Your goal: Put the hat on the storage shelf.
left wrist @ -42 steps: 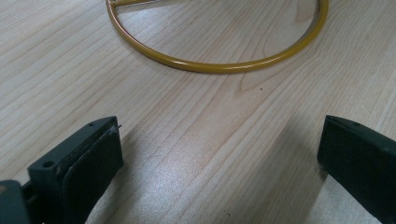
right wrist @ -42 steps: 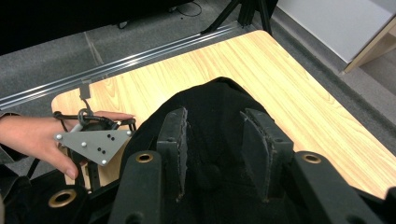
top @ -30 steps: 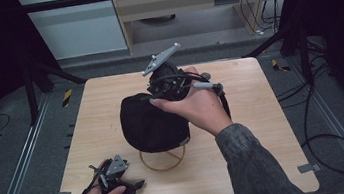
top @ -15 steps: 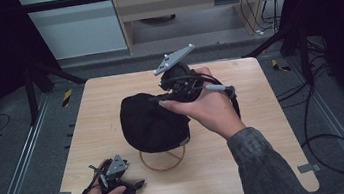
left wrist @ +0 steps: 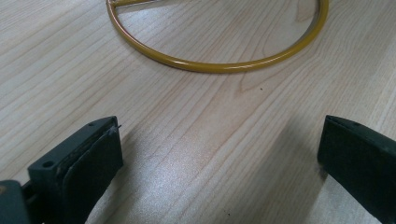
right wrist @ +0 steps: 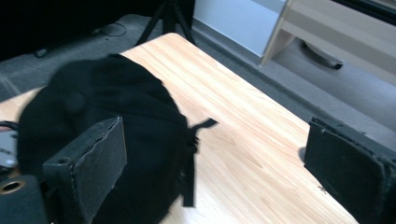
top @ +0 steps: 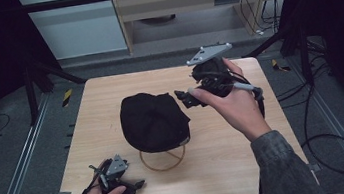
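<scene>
A black cap (top: pixel 153 122) sits on a yellow wire stand, whose ring base (top: pixel 163 162) shows below it at the table's middle. My right gripper (top: pixel 188 99) hovers just right of the cap, apart from it, its jaws open and pointing at it. In the right gripper view the cap (right wrist: pixel 93 107) and its back strap (right wrist: pixel 198 128) lie beyond the open right gripper (right wrist: pixel 215 163). My left gripper (top: pixel 134 187) rests near the table's front left edge. It stands open (left wrist: pixel 219 154) on bare wood, short of the yellow ring (left wrist: pixel 219 65).
The wooden table (top: pixel 108 90) has bare wood all around the cap. A low shelf unit (top: pixel 188 4) stands behind it. Cables (top: pixel 326 137) trail over the floor at the right, and black stand legs (top: pixel 51 72) rise at the far left.
The right hand and its gripper have moved right, from above the cap's far side to beside it. The cap stays on the stand. The left gripper has not moved.
</scene>
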Motion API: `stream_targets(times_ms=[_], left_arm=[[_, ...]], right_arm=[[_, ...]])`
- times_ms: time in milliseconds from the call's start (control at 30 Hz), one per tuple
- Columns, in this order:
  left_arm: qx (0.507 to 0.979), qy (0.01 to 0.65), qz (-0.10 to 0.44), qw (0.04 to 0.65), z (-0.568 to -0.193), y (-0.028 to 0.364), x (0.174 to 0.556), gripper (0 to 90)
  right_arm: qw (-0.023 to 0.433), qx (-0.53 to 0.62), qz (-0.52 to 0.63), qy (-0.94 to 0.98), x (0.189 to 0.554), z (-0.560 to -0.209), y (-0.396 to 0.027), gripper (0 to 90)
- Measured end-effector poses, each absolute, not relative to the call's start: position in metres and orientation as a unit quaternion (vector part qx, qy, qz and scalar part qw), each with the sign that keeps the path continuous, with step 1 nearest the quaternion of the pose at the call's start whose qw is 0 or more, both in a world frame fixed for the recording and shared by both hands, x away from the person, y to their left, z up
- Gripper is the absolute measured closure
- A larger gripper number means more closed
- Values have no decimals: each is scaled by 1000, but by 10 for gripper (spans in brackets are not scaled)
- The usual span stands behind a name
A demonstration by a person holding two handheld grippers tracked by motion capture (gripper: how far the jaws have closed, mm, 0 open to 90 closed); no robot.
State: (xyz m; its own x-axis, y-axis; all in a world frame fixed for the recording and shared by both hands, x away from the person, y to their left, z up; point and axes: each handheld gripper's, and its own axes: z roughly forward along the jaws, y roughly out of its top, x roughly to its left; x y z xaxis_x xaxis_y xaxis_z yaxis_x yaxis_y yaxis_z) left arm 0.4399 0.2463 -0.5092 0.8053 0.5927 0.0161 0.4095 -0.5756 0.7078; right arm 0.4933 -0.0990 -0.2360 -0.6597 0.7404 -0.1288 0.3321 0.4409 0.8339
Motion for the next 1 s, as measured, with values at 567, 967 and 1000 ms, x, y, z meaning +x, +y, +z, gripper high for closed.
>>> stream_targets(times_ms=[567,967,1000], left_arm=[[877,288,128,362,-509,246,440,0],[878,287,129,361,-509,246,439,0],[878,288,129,361,-509,246,439,0]], right_arm=[[274,358,376,809,476,-277,-167,110],[278,376,362,806,463,-327,-192,126],[276,378,362,806,462,-331,-192,132]])
